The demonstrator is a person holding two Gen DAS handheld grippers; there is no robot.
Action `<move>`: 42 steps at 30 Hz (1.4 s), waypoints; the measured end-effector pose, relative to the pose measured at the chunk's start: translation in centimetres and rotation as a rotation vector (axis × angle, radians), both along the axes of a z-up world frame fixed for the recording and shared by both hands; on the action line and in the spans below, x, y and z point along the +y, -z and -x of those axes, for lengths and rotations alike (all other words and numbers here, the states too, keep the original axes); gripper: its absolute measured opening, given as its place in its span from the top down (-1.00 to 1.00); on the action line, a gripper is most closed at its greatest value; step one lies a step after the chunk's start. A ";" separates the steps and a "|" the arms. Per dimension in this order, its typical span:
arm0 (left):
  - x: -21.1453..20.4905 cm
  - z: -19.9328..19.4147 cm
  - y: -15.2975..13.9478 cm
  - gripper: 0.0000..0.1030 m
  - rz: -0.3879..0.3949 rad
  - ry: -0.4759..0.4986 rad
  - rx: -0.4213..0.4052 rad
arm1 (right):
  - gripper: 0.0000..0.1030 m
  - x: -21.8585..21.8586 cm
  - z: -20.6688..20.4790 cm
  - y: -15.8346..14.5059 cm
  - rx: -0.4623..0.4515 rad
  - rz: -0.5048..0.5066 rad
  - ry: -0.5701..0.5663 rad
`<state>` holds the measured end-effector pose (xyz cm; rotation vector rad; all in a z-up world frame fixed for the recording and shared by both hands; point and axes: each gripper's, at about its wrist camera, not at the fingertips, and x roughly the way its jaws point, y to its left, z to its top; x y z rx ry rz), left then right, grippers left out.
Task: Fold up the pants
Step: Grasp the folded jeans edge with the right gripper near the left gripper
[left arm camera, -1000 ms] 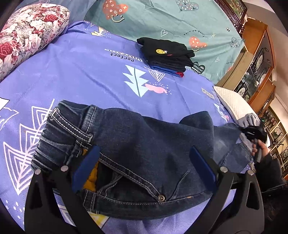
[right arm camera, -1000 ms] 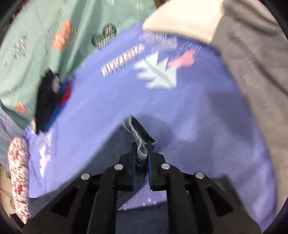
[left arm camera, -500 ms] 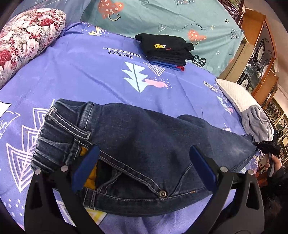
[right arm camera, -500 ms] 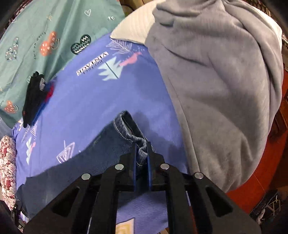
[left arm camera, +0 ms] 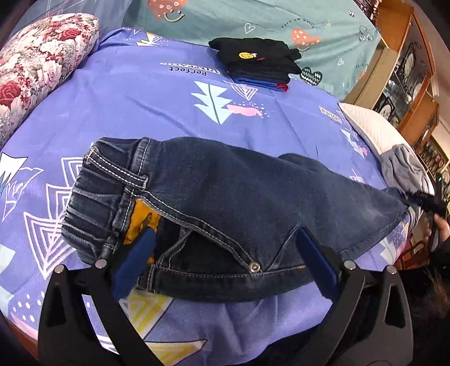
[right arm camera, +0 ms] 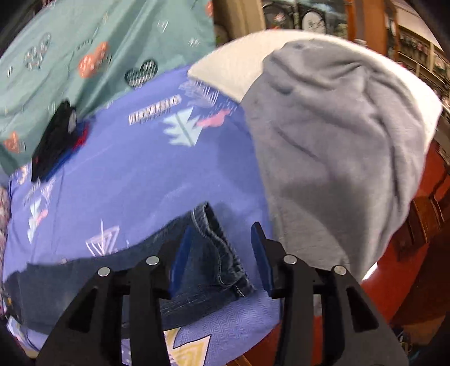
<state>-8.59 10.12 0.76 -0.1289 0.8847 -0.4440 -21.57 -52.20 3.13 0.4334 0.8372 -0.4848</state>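
— What's under you, biggest first?

— A purple sheet [left arm camera: 146, 112] covers the bed. On it my jeans [left arm camera: 225, 202] lie flat, long axis running across my left view: waistband at the left, leg hem at the far right, near the bed's edge.

— And around them?

— A grey garment [right arm camera: 332, 157] is draped over a white pillow [right arm camera: 230, 67] just beside the hem. A floral pillow [left arm camera: 36, 62] sits far left, and a dark folded stack [left arm camera: 258, 64] lies well beyond the jeans, by the teal sheet [left arm camera: 281, 17].

— Your left gripper?

— My left gripper [left arm camera: 225, 261] is spread wide, released, its blue pads over the pocket near the waistband, gripping nothing.

— The right?

— My right gripper [right arm camera: 222, 259] has its jaws parted too, one on each side of the hem [right arm camera: 216, 239]; it clasps nothing. That view is blurred.
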 end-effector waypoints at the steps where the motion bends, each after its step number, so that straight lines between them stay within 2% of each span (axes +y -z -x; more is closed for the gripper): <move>1: -0.2 0.0 -0.1 -0.96 0.018 0.007 -0.001 | 0.15 0.0 -0.5 0.9 0.044 -0.017 -0.028; 2: -0.4 0.1 -0.3 -0.96 0.035 0.021 -0.003 | 0.40 0.1 -1.3 2.0 0.103 -0.040 -0.071; 3: -0.7 0.2 -0.8 -0.96 0.031 0.032 -0.019 | 0.52 0.6 -2.1 3.4 0.212 -0.009 -0.101; 4: -1.0 0.4 -1.0 -0.96 0.024 0.044 -0.029 | 0.54 1.0 -2.4 3.9 0.280 0.049 -0.109; 5: -1.3 0.4 -1.1 -0.96 -0.001 0.051 -0.032 | 0.54 1.1 -2.3 3.9 0.306 0.067 -0.122; 6: -1.5 0.1 -0.6 -0.96 -0.062 0.033 -0.016 | 0.48 1.2 -2.2 3.7 0.340 0.083 -0.130; 7: -1.5 -0.3 0.5 -0.96 -0.100 0.028 0.033 | 0.37 1.2 -2.2 3.6 0.372 0.112 -0.135; 8: -1.4 -0.3 1.2 -0.96 -0.111 0.038 0.055 | 0.15 1.4 -2.0 3.8 0.403 0.157 -0.140; 11: -2.4 1.2 1.3 -0.96 -0.215 0.071 0.009 | 0.08 2.1 -1.8 3.0 0.419 0.221 -0.137; 13: -2.0 1.1 0.4 -0.96 -0.169 0.062 0.018 | 0.05 3.9 -2.2 0.0 0.350 0.340 -0.115; 14: -1.7 0.9 -0.6 -0.96 -0.111 0.061 0.018 | 0.03 4.6 -2.4 -1.4 0.288 0.345 -0.133; 15: -1.5 0.8 -1.4 -0.96 -0.073 0.063 0.009 | -0.09 6.1 -3.2 -3.4 0.170 0.270 -0.211; 17: -1.7 0.5 -3.0 -0.96 -0.021 0.074 -0.034 | -0.23 9.7 -5.9 -5.3 0.005 0.026 -0.442; 18: -2.2 0.3 -3.6 -0.96 -0.023 0.077 -0.056 | -0.27 11.3 -7.1 -5.5 -0.027 -0.050 -0.528; 19: -2.8 -0.1 -3.8 -0.96 -0.035 0.075 -0.066 | -0.29 14.7 -9.8 -5.5 -0.059 -0.167 -0.680; 21: -3.5 -1.1 -3.0 -0.96 -0.062 0.064 -0.047 | -0.31 19.6 -13.7 -4.6 -0.057 -0.273 -0.829; 23: -3.1 -2.5 -0.8 -0.96 -0.108 0.004 0.036 | -0.31 24.8 -18.7 -2.2 0.004 -0.384 -0.959; 24: -2.2 -2.9 0.5 -0.96 -0.090 -0.016 0.087 | -0.31 26.6 -20.4 -1.0 0.044 -0.414 -0.987; 25: -1.6 -2.5 0.8 -0.96 -0.066 -0.004 0.073 | -0.30 28.3 -22.1 0.2 0.088 -0.443 -1.010; 27: -1.7 -1.3 0.9 -0.96 -0.107 0.004 0.049 | -0.09 31.3 -25.4 3.1 0.195 -0.511 -1.071; 29: -1.7 -0.5 1.2 -0.96 -0.128 0.007 0.037 | -0.05 33.3 -26.8 4.4 0.271 -0.571 -1.105; 31: -1.2 -0.1 1.3 -0.96 -0.107 0.009 0.039 | -0.05 33.9 -27.3 5.4 0.347 -0.725 -1.156; 34: -0.3 -0.6 0.9 -0.96 -0.044 0.010 0.051 | -0.22 34.2 -26.7 4.9 0.410 -0.881 -1.243; 36: -0.1 -0.9 0.7 -0.96 -0.019 0.015 0.057 | -0.32 34.2 -25.4 4.2 0.427 -0.921 -1.296; 38: -0.3 -0.9 0.7 -0.96 -0.029 0.020 0.056 | -0.38 34.9 -24.6 4.4 0.466 -0.919 -1.324; 40: -0.5 -0.9 0.8 -0.96 -0.048 0.022 0.050 | -0.49 35.4 -24.5 5.5 0.514 -0.915 -1.319; 42: -0.5 -0.8 0.8 -0.96 -0.050 0.022 0.047 | -0.50 35.6 -25.7 7.0 0.517 -0.947 -1.265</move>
